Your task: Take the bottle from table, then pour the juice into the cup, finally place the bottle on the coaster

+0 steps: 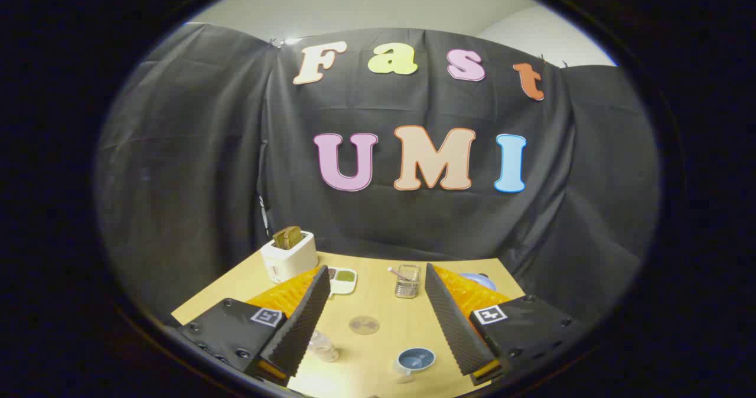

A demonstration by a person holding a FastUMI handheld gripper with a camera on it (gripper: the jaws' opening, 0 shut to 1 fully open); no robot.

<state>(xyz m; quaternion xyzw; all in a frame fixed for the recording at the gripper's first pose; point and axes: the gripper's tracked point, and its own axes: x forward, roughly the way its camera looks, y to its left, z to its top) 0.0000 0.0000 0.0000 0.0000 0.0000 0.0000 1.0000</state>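
My gripper (pixel 377 273) hangs open and wide above the wooden table (pixel 378 303), with nothing between its fingers. Below, close against the left finger, is a small clear bottle (pixel 323 348), partly hidden by that finger. A cup (pixel 415 360) with a blue inside sits near the right finger, on the table's near part. Between the fingers and a bit farther off lies a round, flat, grey coaster (pixel 364 325). Bottle, cup and coaster are apart from one another.
A white toaster (pixel 288 259) with bread in it stands at the far left corner. Beside it is a small white dish (pixel 343 279) with green contents. A clear glass (pixel 407 281) holding a stick stands farther back, and something blue and round (pixel 479 280) peeks out behind the right finger.
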